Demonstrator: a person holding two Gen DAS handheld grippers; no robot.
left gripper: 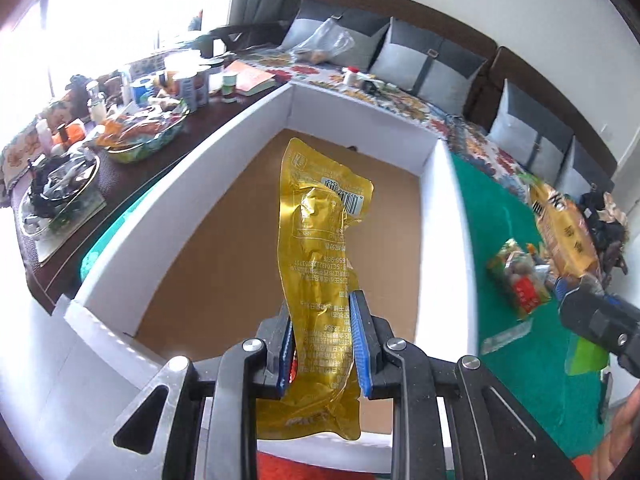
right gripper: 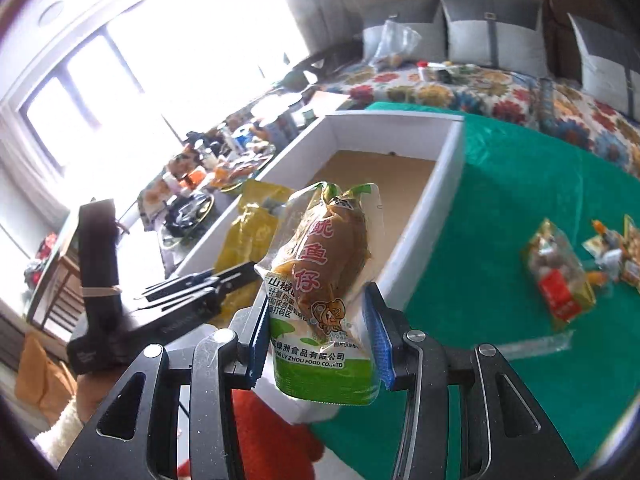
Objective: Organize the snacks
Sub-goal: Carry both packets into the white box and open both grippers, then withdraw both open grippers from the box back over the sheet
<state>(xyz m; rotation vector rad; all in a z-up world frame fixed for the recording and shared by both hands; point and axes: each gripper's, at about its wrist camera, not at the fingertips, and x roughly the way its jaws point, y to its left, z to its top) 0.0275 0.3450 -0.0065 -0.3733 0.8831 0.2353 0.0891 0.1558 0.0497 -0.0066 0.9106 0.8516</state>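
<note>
My left gripper (left gripper: 325, 344) is shut on a gold foil snack packet (left gripper: 320, 240) and holds it above the near end of a white cardboard box (left gripper: 224, 148) with a brown floor. My right gripper (right gripper: 320, 336) is shut on a clear snack pouch with green trim and brown contents (right gripper: 326, 280), held over the box's near right corner (right gripper: 424, 224). The left gripper (right gripper: 192, 292) and the gold packet (right gripper: 248, 236) also show in the right wrist view. The right gripper body (left gripper: 596, 316) shows at the right edge of the left wrist view.
The box stands on a green cloth (left gripper: 496, 240). More snack packets (right gripper: 560, 276) lie on the cloth to the right, with a yellow bag (left gripper: 564, 232) behind. A cluttered dark table (left gripper: 120, 128) runs along the left. A floral sofa with grey cushions (right gripper: 496, 40) is behind.
</note>
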